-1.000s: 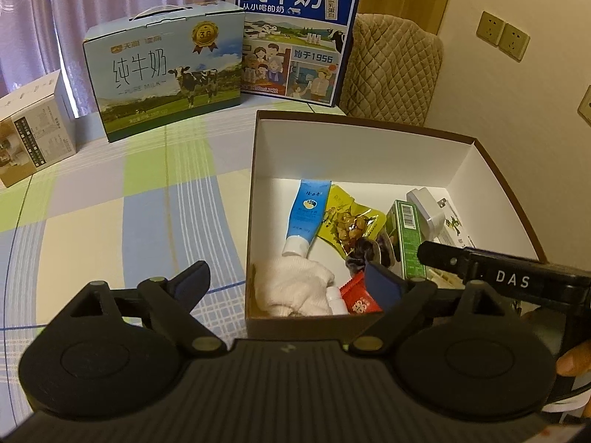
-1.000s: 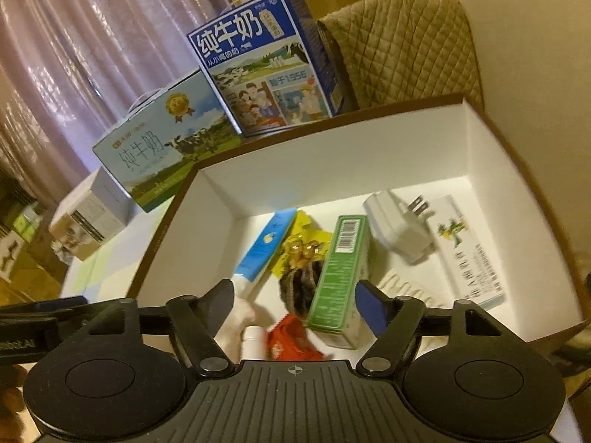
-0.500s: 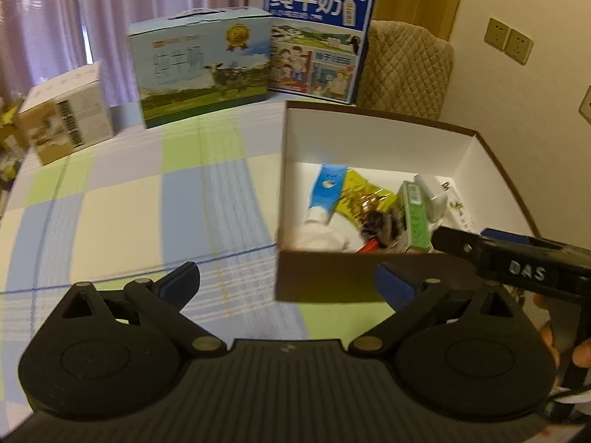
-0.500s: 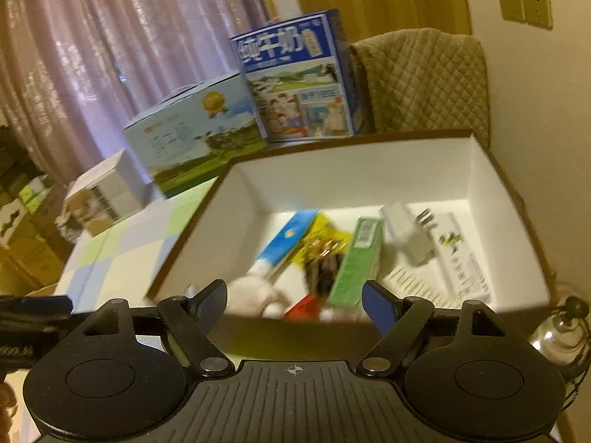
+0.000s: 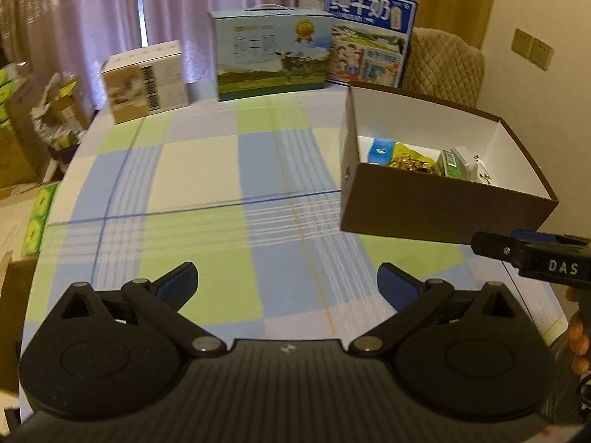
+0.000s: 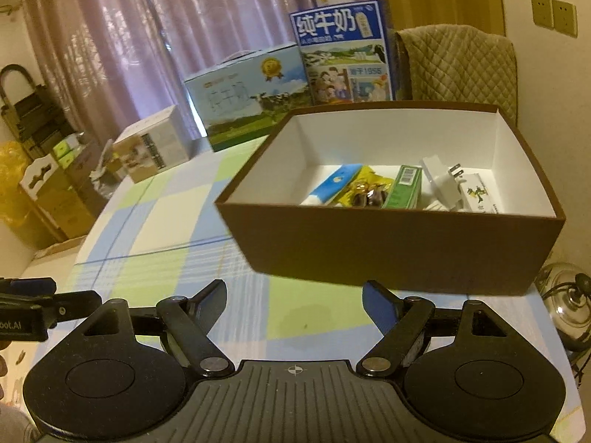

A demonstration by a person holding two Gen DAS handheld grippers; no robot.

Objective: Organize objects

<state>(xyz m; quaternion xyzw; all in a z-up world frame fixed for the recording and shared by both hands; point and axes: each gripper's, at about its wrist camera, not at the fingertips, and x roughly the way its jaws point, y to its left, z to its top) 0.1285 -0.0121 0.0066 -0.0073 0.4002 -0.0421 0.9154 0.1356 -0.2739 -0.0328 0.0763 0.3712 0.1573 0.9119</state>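
A brown box (image 5: 436, 206) (image 6: 388, 243) with white inner walls sits on the checked tablecloth at the table's right side. Inside lie a blue tube (image 6: 334, 182), a yellow snack packet (image 6: 364, 188), a green carton (image 6: 404, 188), a white plug adapter (image 6: 441, 181) and a white carton (image 6: 480, 193). My left gripper (image 5: 287, 284) hovers open over the cloth, left of and short of the box. Nothing is between the fingers of my right gripper (image 6: 294, 301), which is open in front of the box's near wall. The right gripper's side (image 5: 532, 258) shows at the left wrist view's right edge.
Two milk cartons, a pale blue one (image 5: 271, 59) and a dark blue one (image 5: 369, 37), stand at the table's far edge, with a small white box (image 5: 146, 81) to their left. A quilted chair back (image 6: 458, 62) rises behind the box. Stacked cardboard boxes (image 5: 22, 136) fill the floor at left.
Both grippers have drawn back and up from over the box to the table's near side. The box's contents have stayed in place. Both remain open.
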